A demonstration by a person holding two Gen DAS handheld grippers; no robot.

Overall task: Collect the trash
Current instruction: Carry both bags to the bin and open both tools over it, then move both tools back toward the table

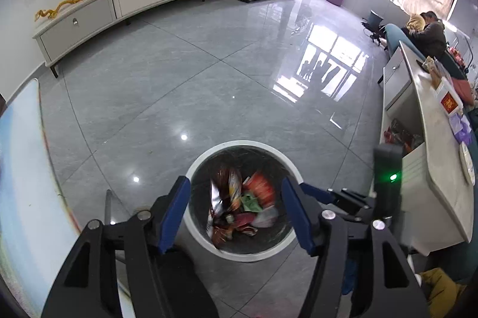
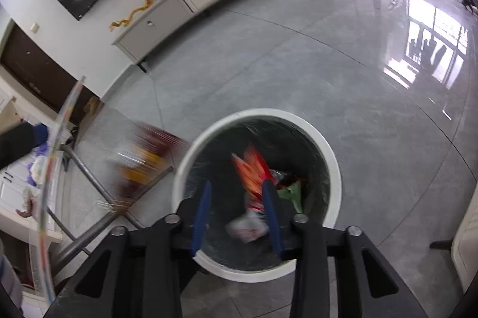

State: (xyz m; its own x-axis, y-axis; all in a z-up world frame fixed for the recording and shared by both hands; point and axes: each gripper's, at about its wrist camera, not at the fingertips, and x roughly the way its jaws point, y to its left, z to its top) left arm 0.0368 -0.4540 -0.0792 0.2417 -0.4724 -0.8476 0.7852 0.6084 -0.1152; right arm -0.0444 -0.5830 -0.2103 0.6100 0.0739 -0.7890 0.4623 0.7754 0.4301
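Observation:
A round white trash bin (image 1: 206,156) with a black liner stands on the grey floor and holds several wrappers. My left gripper (image 1: 236,186) is open and empty above the bin. In the right wrist view the bin (image 2: 334,165) is right below my right gripper (image 2: 237,186), which is open. An orange-red wrapper (image 2: 251,171) is blurred between its fingers, over the bin's mouth; it looks free of the pads. A second blurred red and yellow wrapper (image 2: 143,159) is in the air left of the bin. The right gripper's body (image 1: 387,177) shows beside the left one.
A glass table edge (image 2: 44,192) with metal legs (image 2: 89,177) is to the left. A white counter (image 1: 433,156) with clutter runs along the right. A long TV cabinet (image 1: 125,1) stands at the far wall. Two people sit on a sofa (image 1: 424,28) at the far right.

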